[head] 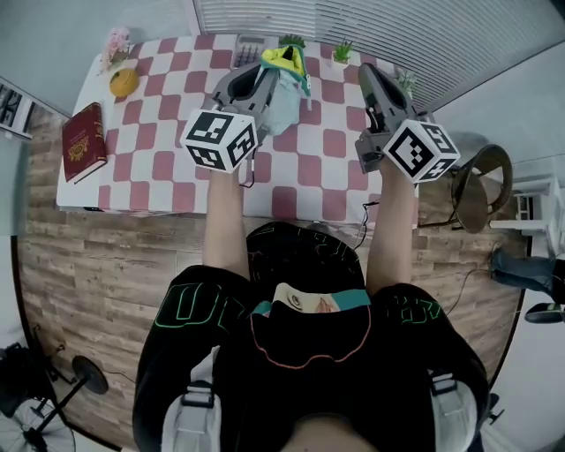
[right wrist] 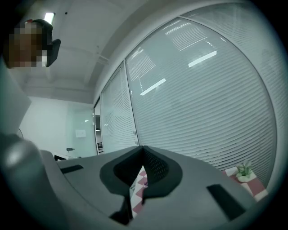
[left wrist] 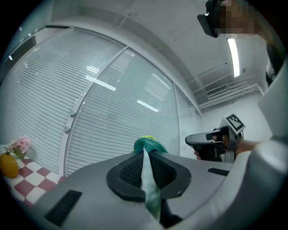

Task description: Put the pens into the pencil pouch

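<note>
- Nearest in the head view, the person's two forearms reach from the lower middle of the frame up toward the table, one gripper in each hand
- The left gripper (left wrist: 145, 155) has its jaws pinched tight on a thin fold of the soft pale-teal fabric pencil pouch with a green-and-yellow top (head: 284, 88); the pouch hangs from that grip, upper centre of the head view, seemingly lifted off the cloth
- The right gripper (right wrist: 143, 149), upper right of centre in the head view, has its jaws closed tip to tip with nothing between them; only a sliver of chequered cloth shows through the gap behind the pads; it stands beside the pouch, apart from it
- Below them lies the table under a red-and-white chequered cloth (head: 177, 88); no loose pens can be made out on it
- Farther left sit a dark red hardback book (head: 84, 141) and a round orange-yellow ornament (head: 124, 82); a small green potted plant (head: 342, 53) stands at the far edge, before the white slatted blinds (head: 353, 18)
- Judged step: the pouch is held up and steadied, the right gripper free; whether pens are already inside cannot be told; next, the right gripper would need to open, find a pen, or the pouch's mouth, and work against the left's hold
</note>
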The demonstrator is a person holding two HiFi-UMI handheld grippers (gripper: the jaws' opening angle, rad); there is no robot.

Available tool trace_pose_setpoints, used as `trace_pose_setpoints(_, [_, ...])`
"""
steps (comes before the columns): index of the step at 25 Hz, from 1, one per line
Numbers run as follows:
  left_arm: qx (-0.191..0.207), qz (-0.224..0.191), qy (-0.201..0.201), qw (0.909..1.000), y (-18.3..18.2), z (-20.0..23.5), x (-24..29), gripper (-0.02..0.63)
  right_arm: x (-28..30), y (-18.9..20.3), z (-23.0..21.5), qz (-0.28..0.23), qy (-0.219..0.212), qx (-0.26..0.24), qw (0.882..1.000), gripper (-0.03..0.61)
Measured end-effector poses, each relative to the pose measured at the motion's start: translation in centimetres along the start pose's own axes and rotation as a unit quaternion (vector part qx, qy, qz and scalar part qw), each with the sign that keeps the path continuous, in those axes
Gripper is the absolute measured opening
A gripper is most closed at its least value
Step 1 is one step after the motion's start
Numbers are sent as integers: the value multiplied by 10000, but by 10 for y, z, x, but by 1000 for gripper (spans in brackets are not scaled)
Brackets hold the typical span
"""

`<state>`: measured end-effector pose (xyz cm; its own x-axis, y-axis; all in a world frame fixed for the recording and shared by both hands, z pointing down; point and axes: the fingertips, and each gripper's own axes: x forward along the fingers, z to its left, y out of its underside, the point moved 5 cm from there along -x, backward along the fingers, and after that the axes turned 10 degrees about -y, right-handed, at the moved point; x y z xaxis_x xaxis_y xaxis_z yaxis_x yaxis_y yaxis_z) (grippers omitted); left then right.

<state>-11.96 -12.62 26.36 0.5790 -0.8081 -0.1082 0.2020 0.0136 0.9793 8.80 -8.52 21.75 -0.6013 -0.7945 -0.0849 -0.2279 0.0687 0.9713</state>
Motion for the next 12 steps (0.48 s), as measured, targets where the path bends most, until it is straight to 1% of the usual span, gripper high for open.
trace_pose_setpoints(2, [-153, 87, -454, 9988, 3, 8, 3, 14, -7, 1, -9, 0, 197, -52, 9998, 2])
trace_pose_setpoints(3, [-160, 152, -671, 9975, 5, 12, 3, 14, -10, 2, -14, 2, 329, -85, 9994, 2])
trace_pose_setpoints(5, [-10, 294, -1012, 9944, 10, 15, 4, 14, -17, 4, -24, 6, 681, -164, 9975, 2])
trace_pose_setpoints(7, [148, 385, -1249, 9913, 12, 16, 5, 14, -24, 8, -35, 64, 1079, -230, 9939, 2])
trace_pose_setpoints(9, [276, 378, -1435, 9885, 11, 15, 6, 14, -29, 14, -44, 143, 1404, -255, 9897, 2])
trace_pose_setpoints(12, [490, 246, -1702, 9839, 6, 14, 5, 14, -33, 24, -52, 271, 1668, -297, 9852, 2])
